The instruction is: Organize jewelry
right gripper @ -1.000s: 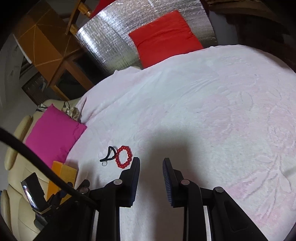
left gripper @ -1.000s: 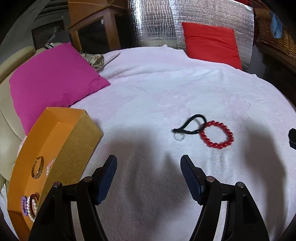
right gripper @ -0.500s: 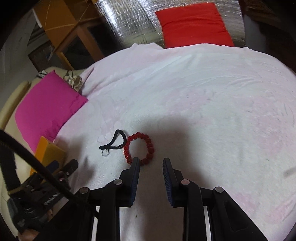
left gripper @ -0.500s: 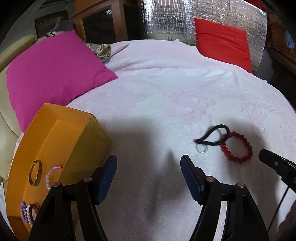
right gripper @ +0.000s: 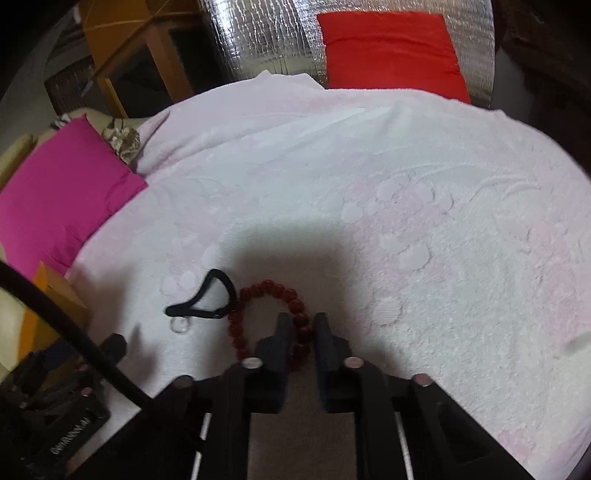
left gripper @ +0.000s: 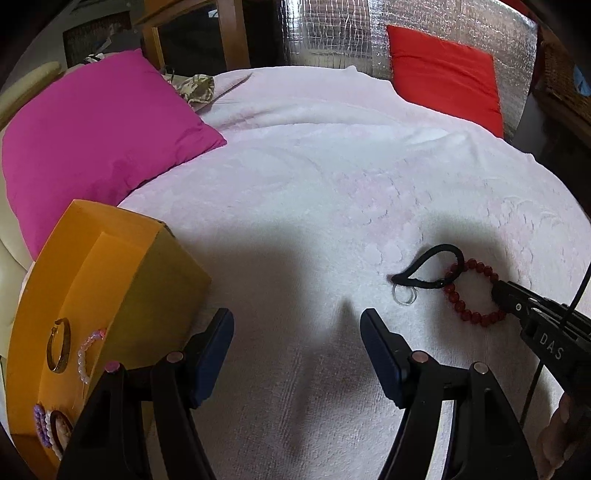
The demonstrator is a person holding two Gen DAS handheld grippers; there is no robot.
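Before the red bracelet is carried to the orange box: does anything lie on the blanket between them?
Yes. The black loop with its small clear ring lies beside the red bracelet, touching it, on the side toward the orange box. Beyond that, only blanket shows.

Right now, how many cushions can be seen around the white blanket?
2. The pink cushion lies at the blanket's left edge, behind the orange box. The red cushion leans on the silver panel at the far side. Others may be out of view.
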